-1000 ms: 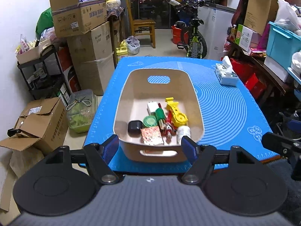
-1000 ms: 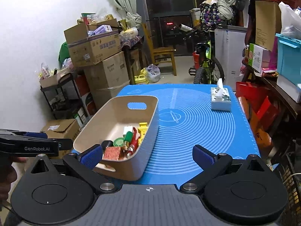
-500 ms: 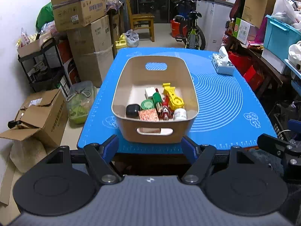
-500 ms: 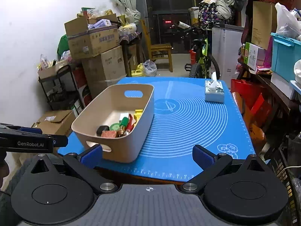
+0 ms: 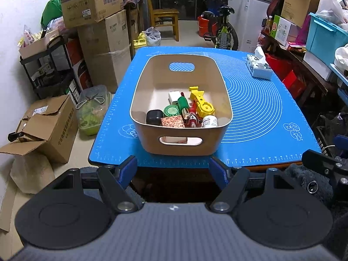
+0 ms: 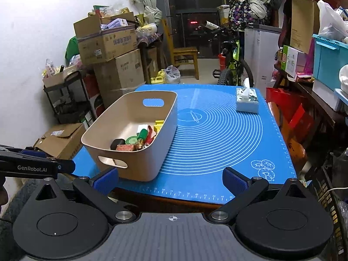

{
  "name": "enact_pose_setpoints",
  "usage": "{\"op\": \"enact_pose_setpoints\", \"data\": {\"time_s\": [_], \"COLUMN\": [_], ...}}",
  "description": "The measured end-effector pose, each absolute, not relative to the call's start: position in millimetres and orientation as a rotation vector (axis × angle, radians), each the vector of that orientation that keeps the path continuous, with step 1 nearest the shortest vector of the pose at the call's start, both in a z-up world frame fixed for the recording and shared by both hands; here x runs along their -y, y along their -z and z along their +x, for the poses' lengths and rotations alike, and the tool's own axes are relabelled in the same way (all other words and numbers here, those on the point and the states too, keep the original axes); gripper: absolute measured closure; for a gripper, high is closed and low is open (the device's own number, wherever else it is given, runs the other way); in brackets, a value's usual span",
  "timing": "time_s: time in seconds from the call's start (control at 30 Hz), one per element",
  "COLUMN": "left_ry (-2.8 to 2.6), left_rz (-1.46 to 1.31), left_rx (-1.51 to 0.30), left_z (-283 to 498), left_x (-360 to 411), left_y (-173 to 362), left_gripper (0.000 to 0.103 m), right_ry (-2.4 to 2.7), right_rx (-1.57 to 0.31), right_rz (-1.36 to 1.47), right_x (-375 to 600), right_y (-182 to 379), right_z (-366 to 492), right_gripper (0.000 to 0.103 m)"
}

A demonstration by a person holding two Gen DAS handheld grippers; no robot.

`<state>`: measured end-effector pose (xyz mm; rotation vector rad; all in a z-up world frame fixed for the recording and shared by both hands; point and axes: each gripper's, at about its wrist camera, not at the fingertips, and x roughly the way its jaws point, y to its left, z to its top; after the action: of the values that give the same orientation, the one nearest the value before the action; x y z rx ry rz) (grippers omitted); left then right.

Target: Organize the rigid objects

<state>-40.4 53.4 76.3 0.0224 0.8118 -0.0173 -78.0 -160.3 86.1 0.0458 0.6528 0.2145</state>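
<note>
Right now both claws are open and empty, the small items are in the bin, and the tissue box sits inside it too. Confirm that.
Not quite: the tissue box stands on the mat, apart from the bin, as the right wrist view shows. Both claws, left and right, are open and empty, and the small items are in the bin.

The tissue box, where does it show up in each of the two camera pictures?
Left wrist view: the tissue box sits in the upper right, near the far right edge of the blue mat.
Right wrist view: the tissue box is right of centre, in the mat's far right corner.
Shared landmark: the beige bin, which lies to the left of the box in both.
</note>
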Motion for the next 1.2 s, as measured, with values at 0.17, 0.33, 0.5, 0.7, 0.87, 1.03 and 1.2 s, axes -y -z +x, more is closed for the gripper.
{"op": "enact_pose_setpoints", "data": {"time_s": [0.17, 0.33, 0.5, 0.7, 0.87, 1.03, 1.2], "left_ry": [0.022, 0.024, 0.026, 0.031, 0.032, 0.037, 0.038], "left_rz": [0.027, 0.029, 0.030, 0.035, 0.034, 0.038, 0.039], "left_rx": [-0.810, -0.808, -0.808, -0.811, -0.810, -0.813, -0.814], "left_z": [-40.2, -39.6, -39.3, -39.2, -39.4, -38.9, -38.8], "left_x": [-52.7, -51.9, -51.5, -49.8, -49.9, -47.5, -47.3], "left_y": [-76.6, -76.7, -77.3, -76.8, -76.7, -76.8, -77.3], "left_gripper": [0.029, 0.029, 0.029, 0.029, 0.029, 0.029, 0.029], "right_ry": [-0.213, -0.213, -0.212, -0.213, -0.211, -0.212, -0.210], "right_rx": [-0.655, -0.655, -0.656, -0.656, -0.658, -0.659, -0.664], "right_rz": [0.041, 0.038, 0.037, 0.034, 0.032, 0.038, 0.046], "right_x": [160.6, 160.1, 160.1, 160.9, 165.1, 165.3, 169.3], "right_y": [-85.4, -84.4, -83.9, -83.3, -80.5, -79.9, -77.3], "right_z": [-77.9, -78.3, -78.4, -78.1, -78.3, -78.5, -79.6], "right_gripper": [0.002, 0.002, 0.002, 0.002, 0.002, 0.002, 0.002]}}
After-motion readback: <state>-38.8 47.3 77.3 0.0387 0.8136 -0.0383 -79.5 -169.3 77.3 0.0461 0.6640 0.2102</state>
